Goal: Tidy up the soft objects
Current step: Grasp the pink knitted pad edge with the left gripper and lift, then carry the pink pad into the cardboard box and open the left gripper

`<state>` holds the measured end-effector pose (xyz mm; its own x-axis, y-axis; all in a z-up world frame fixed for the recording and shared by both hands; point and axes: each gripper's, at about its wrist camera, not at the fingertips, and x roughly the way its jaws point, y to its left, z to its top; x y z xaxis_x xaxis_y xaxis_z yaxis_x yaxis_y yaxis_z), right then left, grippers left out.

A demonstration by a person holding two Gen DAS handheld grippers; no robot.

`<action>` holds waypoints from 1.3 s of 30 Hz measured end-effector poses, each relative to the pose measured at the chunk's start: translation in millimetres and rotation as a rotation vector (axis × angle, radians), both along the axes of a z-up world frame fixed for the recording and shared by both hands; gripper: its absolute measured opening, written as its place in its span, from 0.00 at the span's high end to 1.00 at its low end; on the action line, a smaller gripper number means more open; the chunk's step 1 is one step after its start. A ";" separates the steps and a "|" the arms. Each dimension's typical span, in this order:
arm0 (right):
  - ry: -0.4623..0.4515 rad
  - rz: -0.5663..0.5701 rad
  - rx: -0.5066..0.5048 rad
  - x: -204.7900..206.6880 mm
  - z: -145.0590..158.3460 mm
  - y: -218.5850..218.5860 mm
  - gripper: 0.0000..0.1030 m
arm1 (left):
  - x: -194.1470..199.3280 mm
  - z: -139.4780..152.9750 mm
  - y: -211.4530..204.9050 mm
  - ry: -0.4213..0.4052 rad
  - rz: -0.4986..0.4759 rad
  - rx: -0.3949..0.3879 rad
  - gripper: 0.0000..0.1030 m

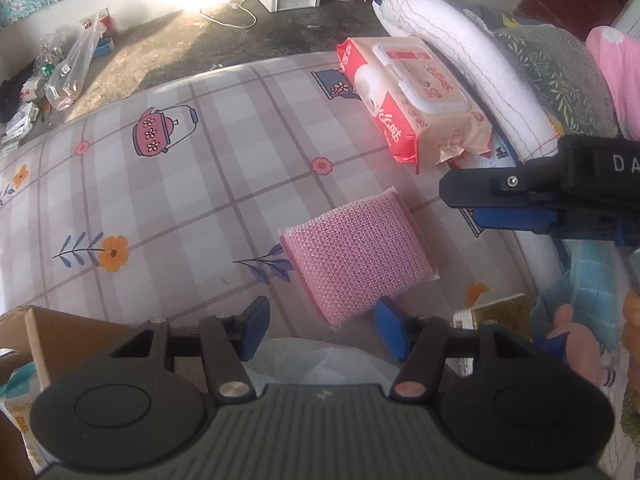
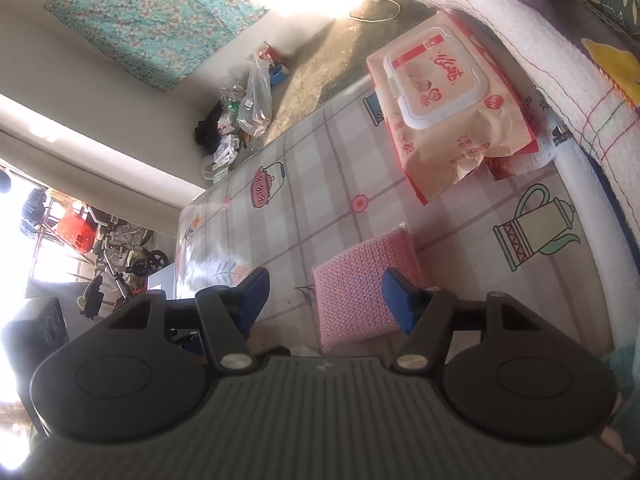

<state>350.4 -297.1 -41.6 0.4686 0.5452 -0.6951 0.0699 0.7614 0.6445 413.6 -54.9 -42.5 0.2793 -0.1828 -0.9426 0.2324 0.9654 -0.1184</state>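
Note:
A pink mesh sponge (image 1: 360, 256) lies flat on the checked tablecloth (image 1: 160, 208). My left gripper (image 1: 322, 326) hangs over the sponge's near corner, open, its blue pads on either side of that corner without pressing it. My right gripper (image 1: 460, 204) comes in from the right of this view, beside the sponge. In the right wrist view the right gripper (image 2: 324, 290) is open, and its right pad stands in front of the sponge (image 2: 356, 280). Nothing is held. A red and cream pack of wet wipes (image 1: 420, 96) (image 2: 448, 104) lies beyond the sponge.
A rolled white towel (image 1: 460, 52) and piled fabrics line the table's right side. A cardboard box (image 1: 48, 336) holding a tissue pack sits near left, with a white plastic bag (image 1: 316, 360) under my left gripper. A pink plush toy (image 1: 576, 332) lies near right. Beyond the table's far edge is the floor.

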 end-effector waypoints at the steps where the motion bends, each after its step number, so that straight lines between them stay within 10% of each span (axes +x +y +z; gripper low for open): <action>1: 0.020 -0.005 0.001 6.2 -8.4 -2.9 0.39 | 5.1 -6.5 -2.9 0.013 0.004 0.005 0.42; 10: 0.176 -0.031 0.056 51.6 -81.9 -3.1 0.40 | 35.0 -41.5 -8.3 0.116 0.059 -0.048 0.40; 22: 0.171 -0.019 0.085 59.3 -97.6 11.8 0.56 | 37.3 -36.4 -10.4 0.109 0.082 -0.095 0.44; 39: -0.107 0.121 0.086 5.0 66.1 76.9 0.58 | -70.2 102.0 88.3 -0.158 0.186 -0.215 0.44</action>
